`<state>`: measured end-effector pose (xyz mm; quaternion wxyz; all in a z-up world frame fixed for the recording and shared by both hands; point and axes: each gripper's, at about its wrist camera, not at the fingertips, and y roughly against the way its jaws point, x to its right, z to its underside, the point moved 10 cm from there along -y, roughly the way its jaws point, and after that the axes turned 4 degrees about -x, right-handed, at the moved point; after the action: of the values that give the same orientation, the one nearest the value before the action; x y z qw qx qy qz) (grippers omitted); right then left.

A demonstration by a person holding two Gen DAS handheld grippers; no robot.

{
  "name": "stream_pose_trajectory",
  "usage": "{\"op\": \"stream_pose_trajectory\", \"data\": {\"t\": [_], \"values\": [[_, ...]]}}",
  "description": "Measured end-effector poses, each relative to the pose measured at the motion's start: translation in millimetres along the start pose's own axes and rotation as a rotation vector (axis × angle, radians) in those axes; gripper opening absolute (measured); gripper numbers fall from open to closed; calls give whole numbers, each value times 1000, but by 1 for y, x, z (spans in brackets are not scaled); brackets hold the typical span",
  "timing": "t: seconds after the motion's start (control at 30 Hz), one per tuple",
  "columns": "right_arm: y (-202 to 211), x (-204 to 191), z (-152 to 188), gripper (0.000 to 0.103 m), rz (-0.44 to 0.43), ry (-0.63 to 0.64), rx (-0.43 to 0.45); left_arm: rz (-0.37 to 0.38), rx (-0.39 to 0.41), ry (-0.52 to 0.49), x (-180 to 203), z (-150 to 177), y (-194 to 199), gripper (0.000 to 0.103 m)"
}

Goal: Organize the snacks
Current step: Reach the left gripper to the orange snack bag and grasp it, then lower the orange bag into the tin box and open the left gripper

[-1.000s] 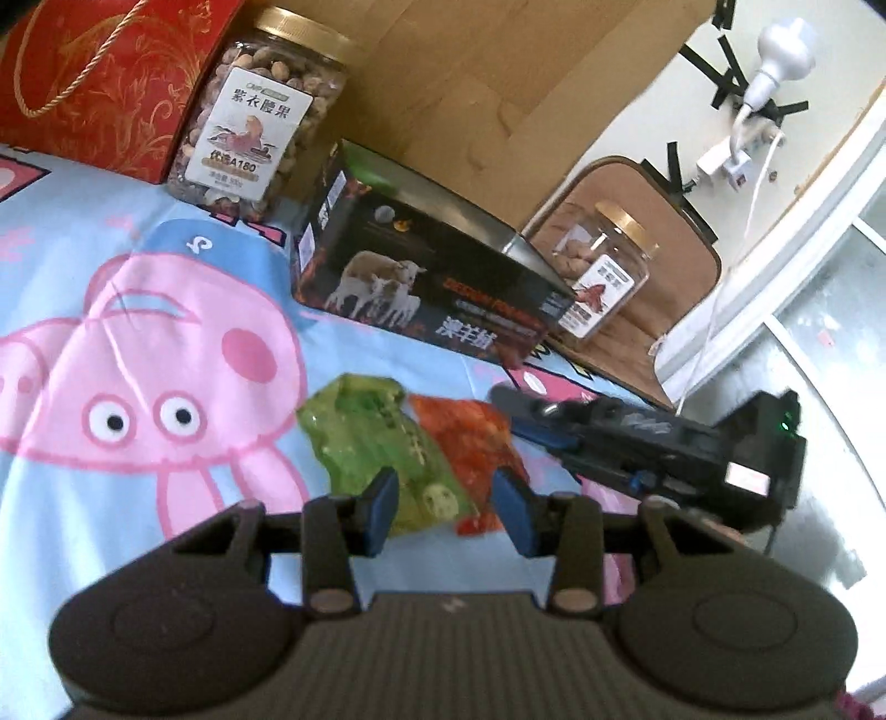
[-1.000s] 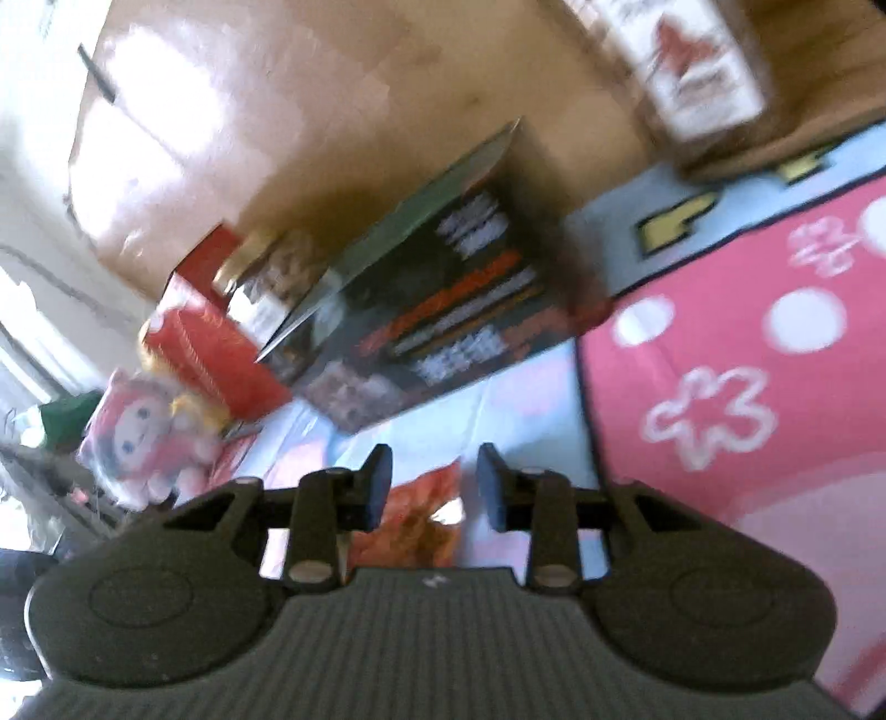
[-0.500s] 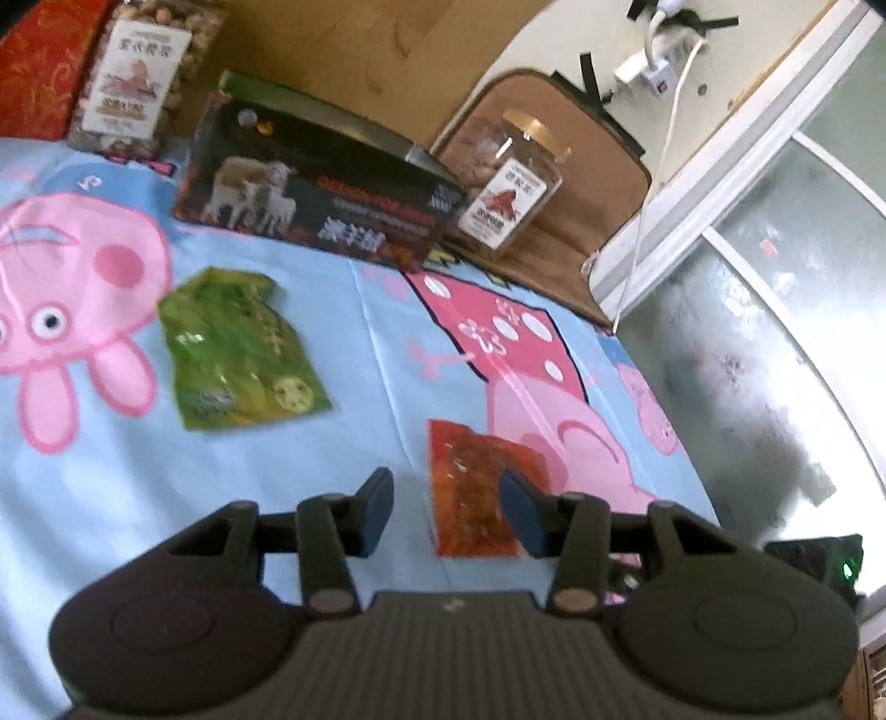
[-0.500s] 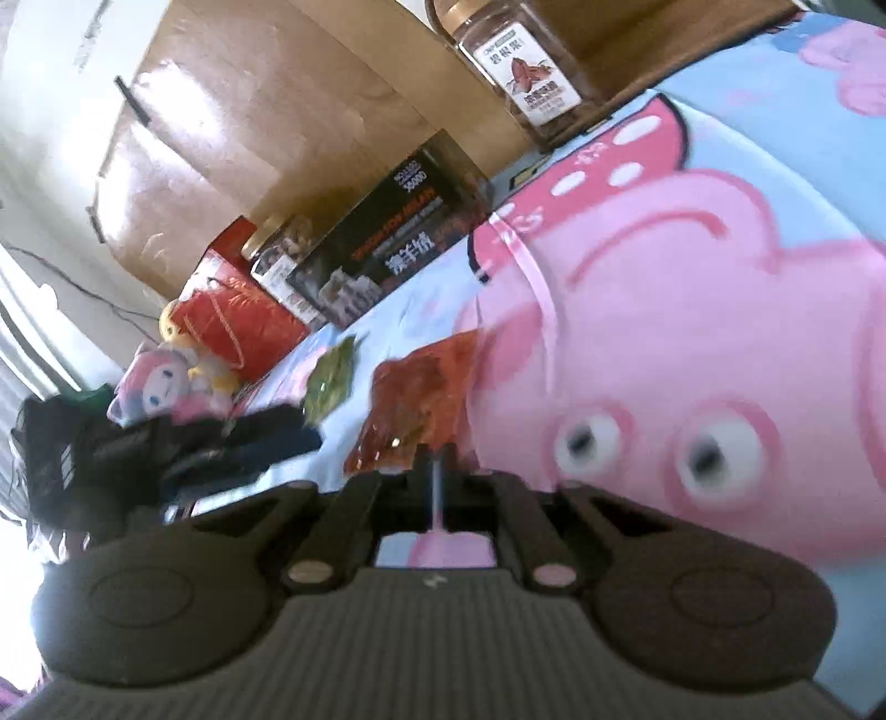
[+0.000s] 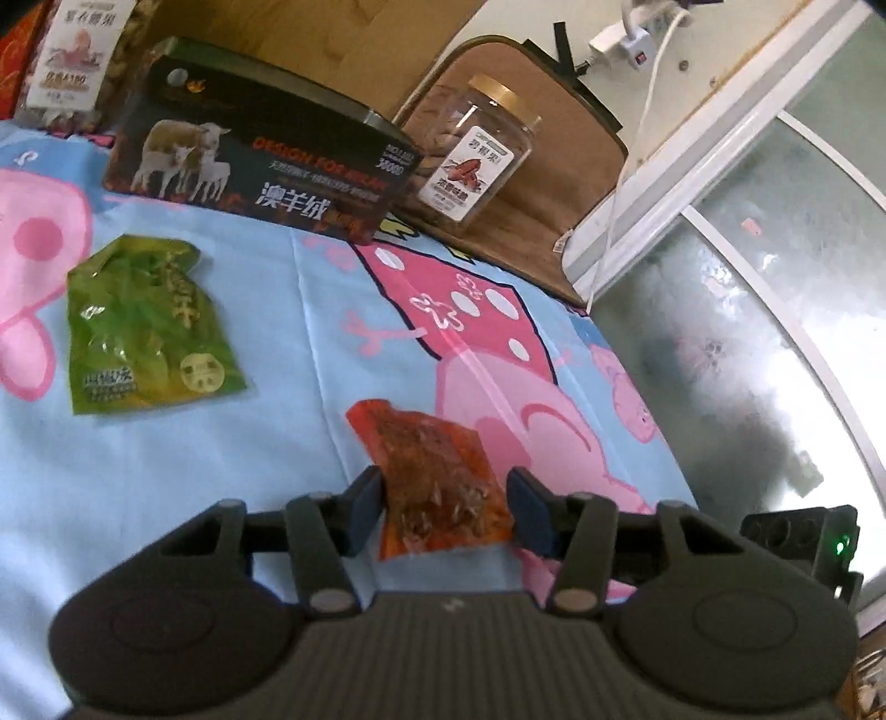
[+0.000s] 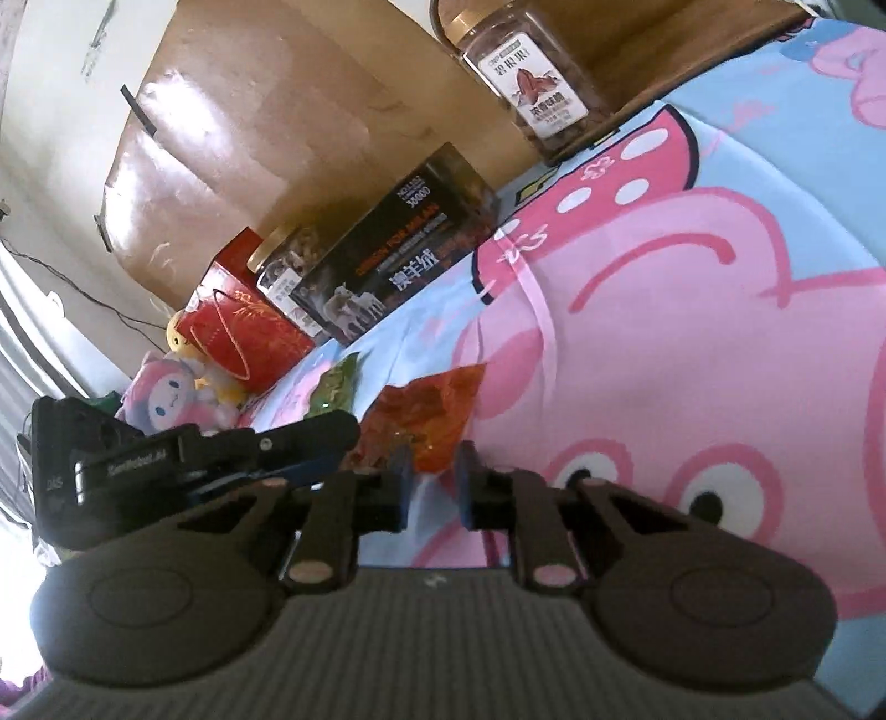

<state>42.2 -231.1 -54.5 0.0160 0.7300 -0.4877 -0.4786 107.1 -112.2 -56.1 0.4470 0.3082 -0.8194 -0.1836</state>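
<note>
Your left hand-held gripper (image 5: 446, 508) is spread wide, its two blue-padded fingers standing on either side of the near end of the red snack packet (image 5: 437, 482), which lies flat on the cartoon-pig sheet (image 5: 310, 343); whether the pads touch the packet's edges cannot be told from here. Your right hand-held gripper (image 6: 433, 481) is parted by a narrow gap and grips nothing, its fingertips just short of the same red packet (image 6: 429, 412), with the left gripper's black body crossing in from the left in the right wrist view. The green snack packet (image 5: 147, 327) lies flat on the sheet well to the left of the red one and farther from you. Behind both, along the far edge of the sheet, stands a dark box printed with sheep (image 5: 260, 149), with a nut jar (image 5: 66, 52) at its left end and a gold-lidded jar (image 5: 476, 155) at its right, the latter resting on a brown cushion (image 5: 531, 221).
</note>
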Motion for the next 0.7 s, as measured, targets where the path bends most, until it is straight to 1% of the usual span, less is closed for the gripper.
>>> {"op": "stream_pose_trajectory", "data": {"t": [0.1, 0.17, 0.2, 0.23, 0.3, 0.37, 0.43, 0.5, 0.53, 0.63, 0.7], "values": [[2, -1, 0, 16, 1, 11, 6, 21, 13, 24, 0, -2, 6, 44], [2, -2, -3, 14, -4, 12, 16, 17, 38, 9, 4, -8, 12, 43], [2, -5, -6, 12, -6, 15, 24, 12, 56, -3, 7, -13, 17, 42], [2, -7, -11, 8, -5, 19, 32, 16, 73, -15, 10, -20, 22, 42], [0, -15, -23, 8, -18, 34, 51, 27, 106, -33, 14, -37, 31, 42], [-6, -25, -37, 8, -32, 57, 65, 20, 150, -50, 16, -62, 40, 42], [-18, -37, -58, 8, -60, 84, 79, -11, 196, -71, 14, -91, 47, 42], [-31, -52, -87, 8, -75, 132, 124, -46, 238, -98, 9, -122, 50, 42], [-38, -59, -102, 8, -85, 154, 149, -61, 256, -90, 4, -139, 49, 42], [-65, -71, -143, 8, -85, 206, 201, -91, 278, -53, -19, -186, 39, 42], [-86, -72, -164, 8, -68, 237, 219, -121, 270, -27, -37, -207, 23, 42]]}}
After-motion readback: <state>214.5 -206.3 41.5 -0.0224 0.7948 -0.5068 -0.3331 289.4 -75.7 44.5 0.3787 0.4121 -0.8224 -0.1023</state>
